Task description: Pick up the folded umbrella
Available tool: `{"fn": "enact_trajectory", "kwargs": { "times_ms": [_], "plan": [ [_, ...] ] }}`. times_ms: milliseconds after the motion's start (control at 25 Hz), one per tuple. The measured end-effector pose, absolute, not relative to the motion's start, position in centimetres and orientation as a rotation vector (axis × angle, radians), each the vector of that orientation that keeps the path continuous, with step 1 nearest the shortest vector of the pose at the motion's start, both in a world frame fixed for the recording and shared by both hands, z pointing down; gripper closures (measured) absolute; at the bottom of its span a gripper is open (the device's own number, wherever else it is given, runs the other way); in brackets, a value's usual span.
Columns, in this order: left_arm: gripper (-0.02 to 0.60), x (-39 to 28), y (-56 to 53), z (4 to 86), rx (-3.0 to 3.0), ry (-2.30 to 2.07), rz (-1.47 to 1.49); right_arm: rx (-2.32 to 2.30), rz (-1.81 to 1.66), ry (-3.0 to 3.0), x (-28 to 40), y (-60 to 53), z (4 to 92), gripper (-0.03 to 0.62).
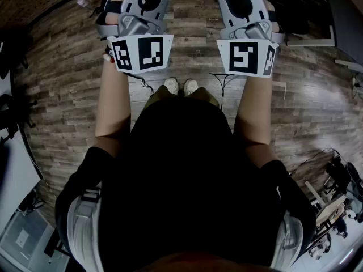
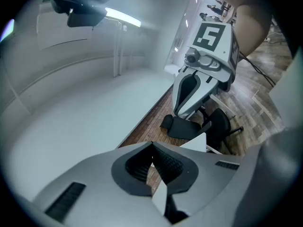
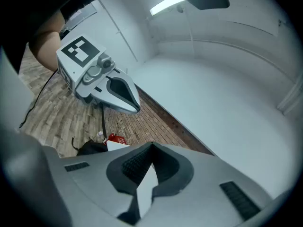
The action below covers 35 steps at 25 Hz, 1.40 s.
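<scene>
Standing on a wood-plank floor (image 1: 62,95), a person in a dark top (image 1: 181,186) is seen from overhead, with both forearms stretched forward and a gripper in each hand. A pale white wall (image 2: 71,108) fills most of what lies ahead of both grippers, meeting the floor just below and beyond their tips. A ceiling light strip (image 3: 166,4) glows high above the right gripper.

The left gripper (image 2: 152,144) points level. Its two dark ribbed jaws are pressed together tip to tip, with nothing between them. The right gripper (image 3: 151,144) is also level, close beside the left and roughly parallel to it. Its jaws likewise meet at the tips and hold nothing. Each gripper carries a white cube with black square markers, the left cube (image 1: 142,52) and the right cube (image 1: 248,56), sitting just ahead of the wrists.

A black office chair (image 2: 222,124) stands on the floor below and beyond the right gripper. The person's pale shoes (image 1: 180,86) show on the floor between the two grippers and beneath them. A small red packet (image 3: 116,139) lies on the floor under the left gripper. A thin black cable (image 1: 144,85) trails below the left cube.

The folded umbrella appears in none of the three views, so its place relative to the grippers cannot be told.
</scene>
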<state>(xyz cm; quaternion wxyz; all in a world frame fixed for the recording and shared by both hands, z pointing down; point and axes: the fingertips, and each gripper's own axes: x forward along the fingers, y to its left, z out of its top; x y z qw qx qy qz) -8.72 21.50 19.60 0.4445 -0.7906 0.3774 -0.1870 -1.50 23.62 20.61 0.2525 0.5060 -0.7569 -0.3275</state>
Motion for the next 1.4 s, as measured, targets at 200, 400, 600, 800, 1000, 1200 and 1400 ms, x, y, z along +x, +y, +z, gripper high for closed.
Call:
{"fn": "enact_trajectory", "kwargs": {
  "times_ms": [200,400,600,800,1000,1200,1400],
  "plan": [
    [0.570,-8.6,21.3,19.6,-1.962,0.940,-0.465,1.371,-0.885,-2.066,-1.4,23.4,20.8,0.566],
    [0.569,-8.6,21.5,19.7,-1.964,0.944,-0.475,1.372,-0.889,-2.072,-1.3,23.6,20.7,0.566],
    [0.569,-8.4,21.7,19.6,-1.959,0.956,-0.479,1.363,-0.899,-2.078,-1.0,23.9,20.7,0.566],
    [0.569,-8.0,21.9,19.8,-1.947,0.967,-0.490,1.348,-0.918,-2.098,-0.7,24.3,20.9,0.566],
    [0.569,-7.0,22.3,20.2,-1.933,0.971,-0.508,1.335,-0.928,-2.122,0.0,24.7,21.3,0.566],
    [0.569,-6.2,23.1,20.5,-1.923,0.980,-0.518,1.330,-0.942,-2.146,0.8,25.4,21.4,0.566],
    [0.569,-5.5,23.8,20.7,-1.915,0.989,-0.527,1.340,-0.952,-2.155,1.8,25.7,21.5,0.566]
  ]
}}
